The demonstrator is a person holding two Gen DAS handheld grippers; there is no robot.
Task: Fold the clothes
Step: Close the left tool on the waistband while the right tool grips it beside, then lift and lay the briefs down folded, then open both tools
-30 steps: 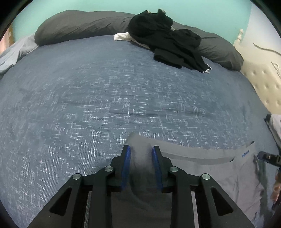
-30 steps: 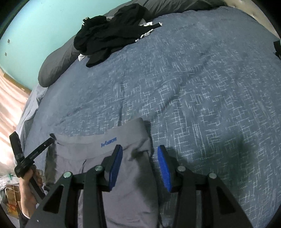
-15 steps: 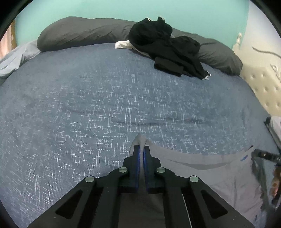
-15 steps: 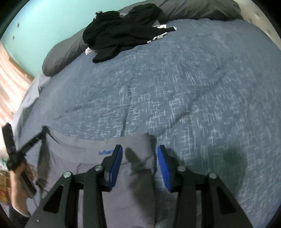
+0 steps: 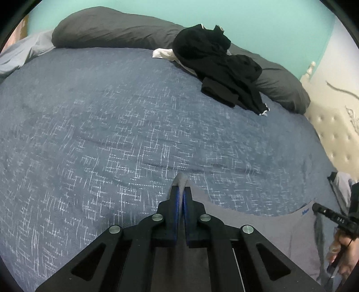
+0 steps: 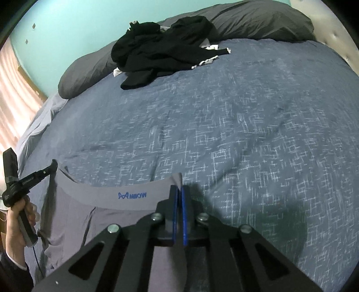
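A wide blue bedspread [image 6: 246, 116] fills the room, with a black clothes pile [image 6: 161, 47] against the grey pillows [image 5: 112, 29]. At the near edge lie grey shorts [image 6: 107, 215], waistband stretched between two corners. The left gripper [image 5: 181, 195] pinches one corner, the right gripper [image 6: 179, 197] the other, both clamped tight. The fabric looks light, soft and limp, best taken by its firmer waistband.

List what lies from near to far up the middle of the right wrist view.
Right gripper shut on the grey garment's waistband → blue patterned bedspread → pile of black clothes → dark grey pillows → turquoise wall.
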